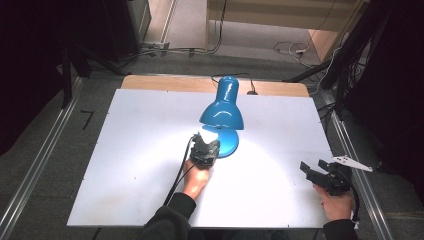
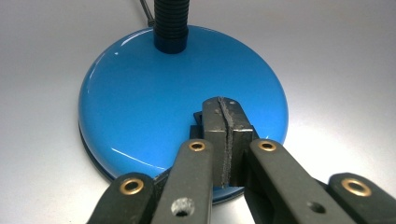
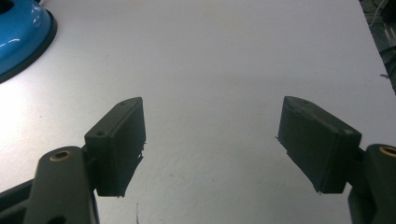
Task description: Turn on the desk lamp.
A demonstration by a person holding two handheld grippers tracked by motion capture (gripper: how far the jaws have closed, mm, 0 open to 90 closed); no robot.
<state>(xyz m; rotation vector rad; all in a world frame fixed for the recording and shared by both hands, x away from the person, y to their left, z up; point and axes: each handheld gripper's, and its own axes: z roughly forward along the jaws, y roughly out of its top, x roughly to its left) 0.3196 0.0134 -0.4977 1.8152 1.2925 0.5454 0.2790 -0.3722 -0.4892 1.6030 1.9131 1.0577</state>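
While the blue desk lamp (image 1: 223, 112) is shining down on the middle of the white bench (image 1: 125, 165), the high view is showing the left claw (image 1: 206, 136) sitting at the near edge of the lamp's round base (image 1: 231, 142), and the right claw (image 1: 312, 167) resting well apart near the bench's right edge.

Looking along the left claw (image 2: 225, 109) in its own view, its two jaws are pressing flat together with nothing between them, clenched, and their tips are bearing on the glossy base (image 2: 154, 102) below the black ribbed neck (image 2: 171, 21), seemingly at a switch, though that part is hiding behind the jaws.

Turning to the right gripper view, the right claw (image 3: 212, 140) is standing wide and released over bare bench, the base's rim (image 3: 21, 37) peeking in at the upper left.

Pushing too hard or off-centre, I judge, risks the tips skidding across the slick enamel, or shoving the light base along the bench, since nothing is bracing it.
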